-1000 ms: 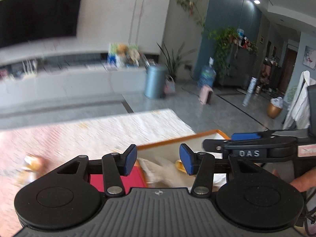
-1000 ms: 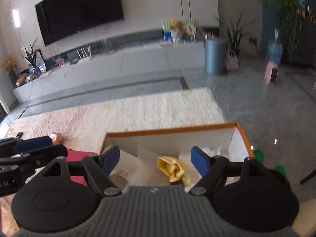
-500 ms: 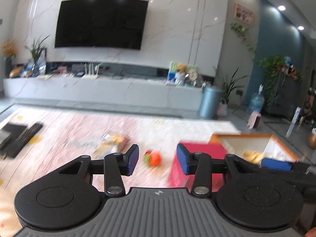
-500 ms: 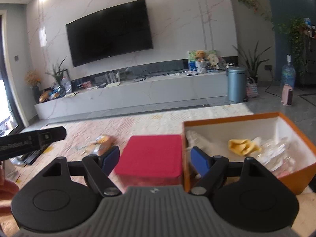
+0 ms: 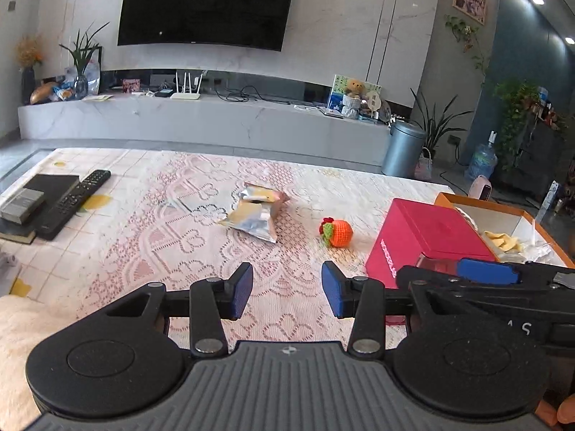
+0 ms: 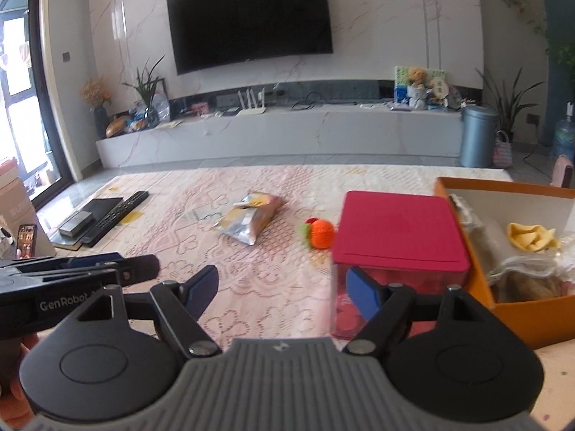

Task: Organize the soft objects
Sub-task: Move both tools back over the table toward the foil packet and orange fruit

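An orange knitted fruit toy (image 5: pixel 335 232) (image 6: pixel 320 233) lies on the lace tablecloth, just left of a red box (image 5: pixel 427 237) (image 6: pixel 397 230). A crumpled foil snack bag (image 5: pixel 257 212) (image 6: pixel 249 217) lies further left. An orange-rimmed box (image 6: pixel 481 289) (image 5: pixel 503 203) at the right holds a yellow cloth (image 6: pixel 532 237) and clear wrappers. My left gripper (image 5: pixel 286 289) is open and empty, above the cloth in front of the toy. My right gripper (image 6: pixel 282 289) is open and empty, near the red box's front left corner.
A remote control (image 5: pixel 77 194) (image 6: pixel 116 212) and dark flat devices (image 5: pixel 39 188) lie at the table's far left. A phone (image 6: pixel 27 239) stands at the left edge. A cream fluffy item (image 5: pixel 18 341) sits at the near left. The TV console lies beyond the table.
Both grippers have swung left and pulled back from over the orange-rimmed box. The views now face the table middle, with the toy and snack bag ahead. Both stay open.
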`<move>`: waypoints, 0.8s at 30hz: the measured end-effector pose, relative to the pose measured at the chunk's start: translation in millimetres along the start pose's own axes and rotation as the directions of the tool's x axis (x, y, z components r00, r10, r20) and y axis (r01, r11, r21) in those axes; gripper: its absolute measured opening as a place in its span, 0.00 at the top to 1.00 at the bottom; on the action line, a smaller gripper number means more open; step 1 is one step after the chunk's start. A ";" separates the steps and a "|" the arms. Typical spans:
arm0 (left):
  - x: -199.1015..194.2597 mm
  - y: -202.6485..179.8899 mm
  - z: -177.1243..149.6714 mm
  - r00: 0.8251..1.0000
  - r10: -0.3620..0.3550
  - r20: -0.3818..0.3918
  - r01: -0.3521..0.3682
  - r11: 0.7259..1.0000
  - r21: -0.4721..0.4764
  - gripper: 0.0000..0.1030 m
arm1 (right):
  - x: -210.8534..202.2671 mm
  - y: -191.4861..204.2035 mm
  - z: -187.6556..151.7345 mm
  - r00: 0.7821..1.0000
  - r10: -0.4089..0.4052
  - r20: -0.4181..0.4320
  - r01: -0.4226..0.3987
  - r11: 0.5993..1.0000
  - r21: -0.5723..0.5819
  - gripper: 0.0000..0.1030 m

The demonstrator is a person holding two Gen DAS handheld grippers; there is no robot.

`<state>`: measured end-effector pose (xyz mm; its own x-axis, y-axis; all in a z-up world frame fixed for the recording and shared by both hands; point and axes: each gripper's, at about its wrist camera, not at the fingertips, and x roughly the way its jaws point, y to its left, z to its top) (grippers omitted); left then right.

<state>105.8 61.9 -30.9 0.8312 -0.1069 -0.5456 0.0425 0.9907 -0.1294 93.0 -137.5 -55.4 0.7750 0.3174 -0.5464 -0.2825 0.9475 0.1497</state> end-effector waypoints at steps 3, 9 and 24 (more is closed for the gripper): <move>7.2 9.5 0.9 1.000 0.017 -0.015 -0.017 1.000 0.016 0.52 | 13.2 10.2 4.5 1.000 0.007 -0.017 -0.007 1.000 -0.025 0.25; 29.6 35.5 13.0 0.999 -0.018 -0.042 0.017 0.999 -0.033 0.47 | 37.4 18.1 16.9 1.000 -0.003 -0.025 0.000 0.996 -0.094 0.26; 89.9 64.9 44.1 0.997 -0.037 -0.067 0.036 0.999 -0.018 0.35 | 127.4 13.8 76.9 0.987 -0.090 -0.129 0.064 0.979 -0.193 0.25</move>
<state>207.8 120.3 -51.8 0.7899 -0.1493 -0.5948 0.0627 0.9845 -0.1638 231.3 -81.1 -59.6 0.7176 0.2232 -0.6597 -0.3362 0.9406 -0.0474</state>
